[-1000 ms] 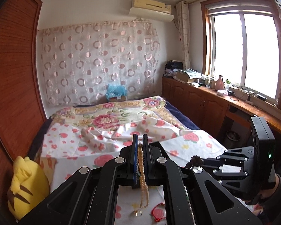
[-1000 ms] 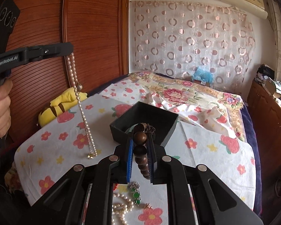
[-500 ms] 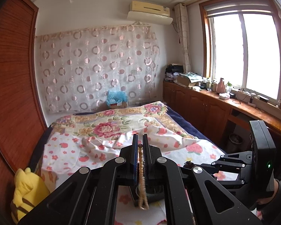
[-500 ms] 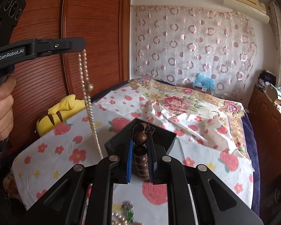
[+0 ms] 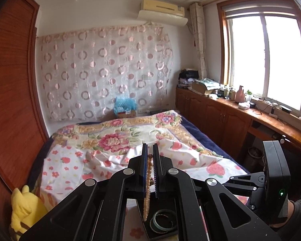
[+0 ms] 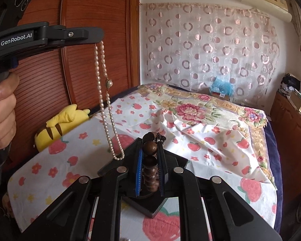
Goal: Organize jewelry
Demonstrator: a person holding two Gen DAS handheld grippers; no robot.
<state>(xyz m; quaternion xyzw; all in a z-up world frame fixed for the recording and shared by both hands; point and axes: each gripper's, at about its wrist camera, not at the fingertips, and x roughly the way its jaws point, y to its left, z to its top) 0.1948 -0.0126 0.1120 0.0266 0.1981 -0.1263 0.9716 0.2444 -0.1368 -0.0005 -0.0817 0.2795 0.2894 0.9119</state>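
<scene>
Pearl necklace (image 6: 105,100) now higher, above black box (image 6: 150,205).

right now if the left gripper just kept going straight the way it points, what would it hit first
Probably the floral bedspread. The left gripper, shut on the pearl necklace, points along the bed with nothing else ahead. Depth is unclear; the black box sits below, not ahead.
</scene>
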